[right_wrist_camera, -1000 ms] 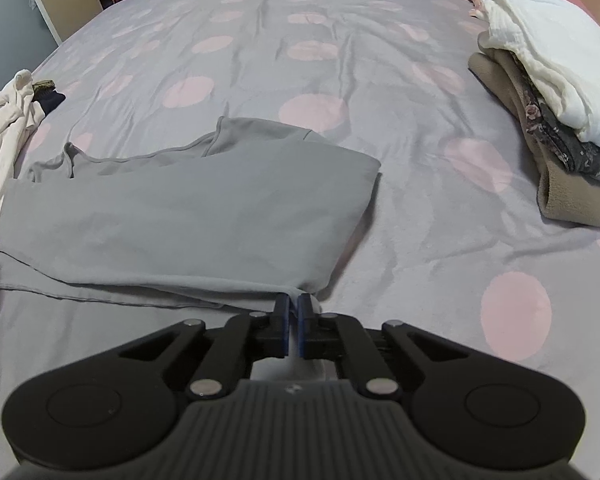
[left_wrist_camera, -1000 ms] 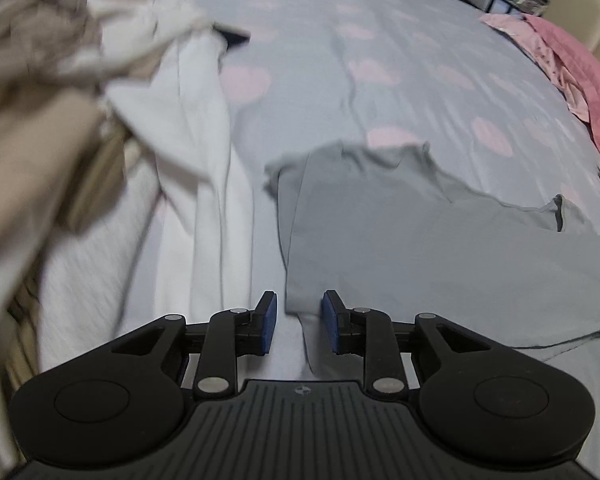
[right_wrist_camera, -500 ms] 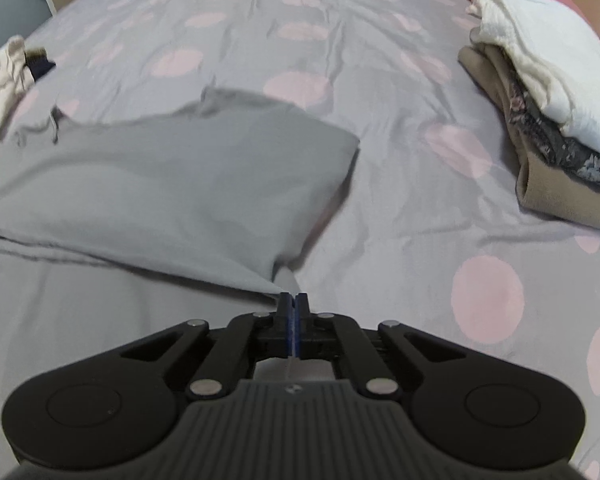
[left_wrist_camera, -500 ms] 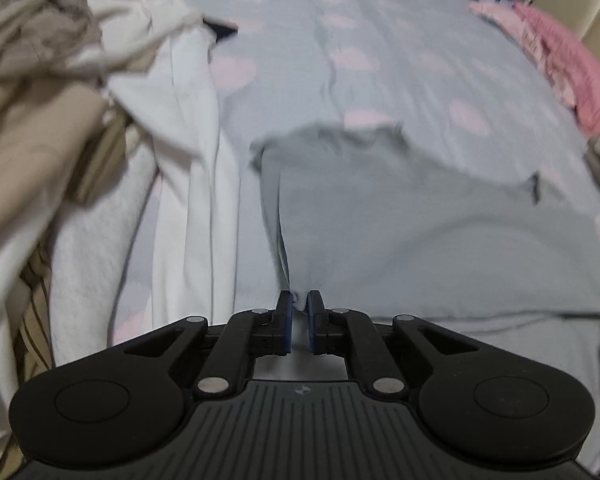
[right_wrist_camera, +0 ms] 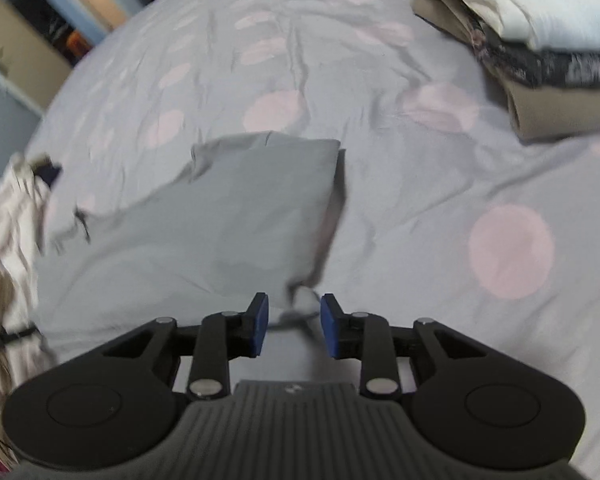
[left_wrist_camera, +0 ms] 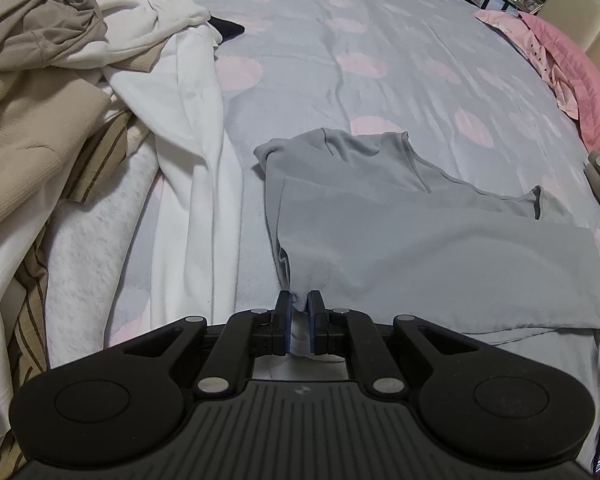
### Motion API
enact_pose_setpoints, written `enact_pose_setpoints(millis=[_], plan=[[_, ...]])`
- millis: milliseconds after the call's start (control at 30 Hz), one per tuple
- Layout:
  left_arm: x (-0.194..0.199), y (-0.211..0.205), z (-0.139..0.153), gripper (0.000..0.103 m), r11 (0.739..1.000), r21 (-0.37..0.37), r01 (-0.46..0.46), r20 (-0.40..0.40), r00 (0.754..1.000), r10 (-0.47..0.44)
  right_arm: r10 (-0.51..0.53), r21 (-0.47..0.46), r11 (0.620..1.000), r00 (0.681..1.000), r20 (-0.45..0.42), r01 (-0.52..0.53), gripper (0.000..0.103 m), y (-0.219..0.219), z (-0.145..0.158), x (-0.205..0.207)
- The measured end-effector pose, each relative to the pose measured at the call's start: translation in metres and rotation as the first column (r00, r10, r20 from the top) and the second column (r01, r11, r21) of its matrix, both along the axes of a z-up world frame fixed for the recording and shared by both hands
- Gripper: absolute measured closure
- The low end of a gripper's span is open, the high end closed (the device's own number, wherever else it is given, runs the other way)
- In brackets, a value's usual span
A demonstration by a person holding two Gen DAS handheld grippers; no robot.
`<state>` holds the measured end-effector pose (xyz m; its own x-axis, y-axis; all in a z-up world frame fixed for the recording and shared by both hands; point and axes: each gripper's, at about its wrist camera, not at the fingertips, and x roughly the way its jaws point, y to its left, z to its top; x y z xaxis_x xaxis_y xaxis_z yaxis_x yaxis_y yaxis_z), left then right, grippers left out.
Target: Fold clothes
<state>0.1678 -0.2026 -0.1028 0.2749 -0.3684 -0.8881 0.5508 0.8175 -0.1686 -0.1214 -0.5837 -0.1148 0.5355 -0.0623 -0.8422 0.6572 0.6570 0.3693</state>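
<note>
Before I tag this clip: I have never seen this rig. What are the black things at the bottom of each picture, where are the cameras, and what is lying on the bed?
There is no robot here. A person carries a hand-held gripper in each hand, and each has a wide-angle camera looking forward along its jaws, so each picture shows its own gripper at the bottom. In the left view, the left gripper is shut on the near corner of a grey shirt lying folded on a dotted bedsheet, with unfolded clothes piled at the left. In the right view, the right gripper has its jaws opening; a bunched bit of the same shirt lies between them, not pinched. A folded stack sits at the upper right.
</note>
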Motion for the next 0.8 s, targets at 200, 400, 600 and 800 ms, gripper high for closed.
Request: enact_pose_setpoints(millis=[200, 400, 600, 800], plan=[[0.001, -0.002, -0.005, 0.097, 1.000, 0.018, -0.005, -0.004, 1.000, 0.005, -0.149, 0.026, 0.989, 0.984, 0.095, 0.147, 0.070, -0.022, 0.000, 0.016], [0.010, -0.006, 0.000, 0.083, 1.000, 0.007, 0.011, 0.005, 1.000, -0.011, -0.225, 0.103, 0.971, 0.970, 0.089, 0.215, 0.069, -0.058, -0.008, 0.038], [0.031, -0.011, -0.004, 0.073, 0.996, -0.066, -0.061, 0.026, 0.998, 0.063, -0.260, 0.109, 0.962, 0.963, 0.067, 0.252, 0.065, -0.079, -0.020, 0.054], [0.039, -0.026, -0.020, 0.087, 0.996, -0.066, -0.063, 0.035, 0.997, 0.065, -0.305, 0.170, 0.941, 0.950, 0.064, 0.291, 0.073, -0.094, -0.042, 0.065]])
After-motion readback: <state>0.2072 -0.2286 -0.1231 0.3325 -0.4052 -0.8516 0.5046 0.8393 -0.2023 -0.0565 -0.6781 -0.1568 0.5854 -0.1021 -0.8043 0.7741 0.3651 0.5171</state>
